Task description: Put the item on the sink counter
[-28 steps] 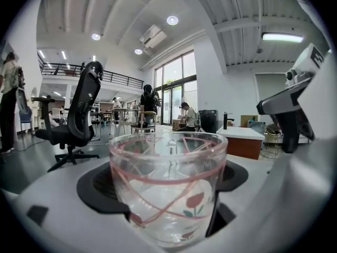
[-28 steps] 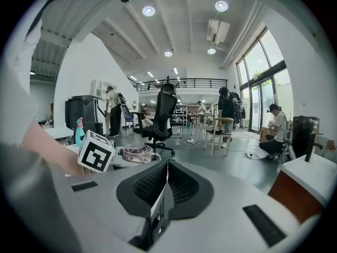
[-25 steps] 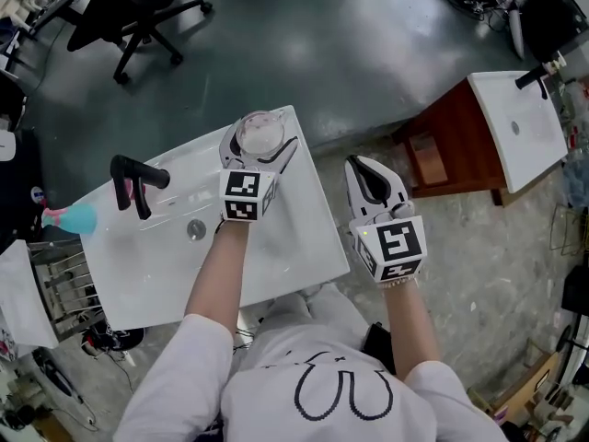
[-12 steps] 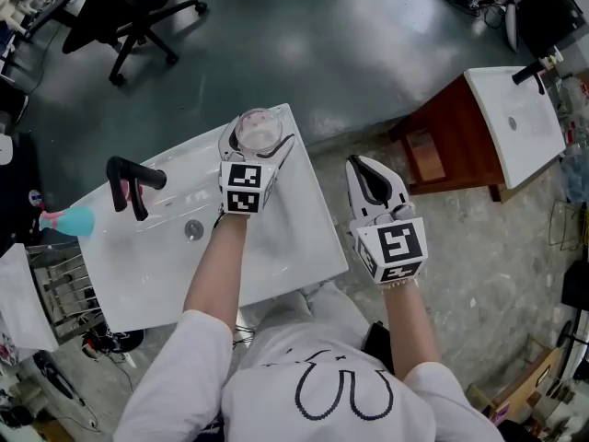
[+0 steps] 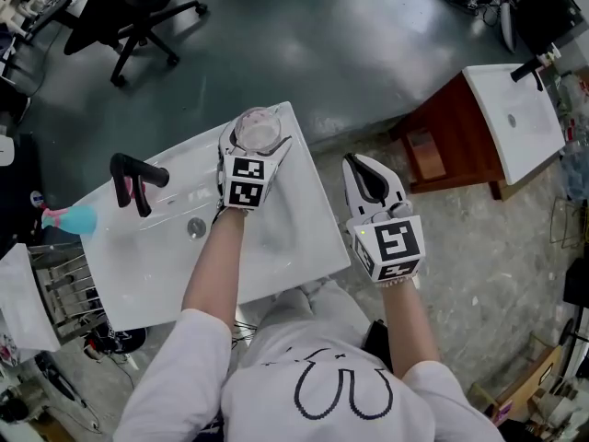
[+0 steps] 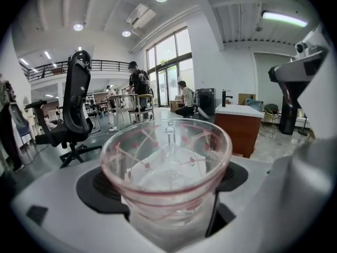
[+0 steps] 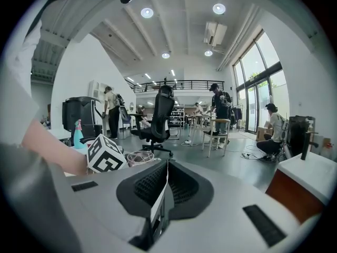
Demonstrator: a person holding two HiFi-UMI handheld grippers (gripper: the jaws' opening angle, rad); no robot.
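Where the white sink table (image 5: 308,236) runs to its far corner, the left claw (image 5: 259,134) is clamped on a clear glass cup (image 6: 167,178) (pink-patterned, upright), with one jaw on each side of its wall. Whether the cup's base touches the table cannot be told. The right claw (image 5: 363,175), jaws pressed together on nothing, hangs beyond the table's right edge. A black faucet (image 5: 136,180) stands well apart from the cup.

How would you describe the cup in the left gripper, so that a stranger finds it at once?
Find the white sink counter with the black faucet. At its far right corner, the left gripper holds a glass cup, the only clear thing there, with pink markings.
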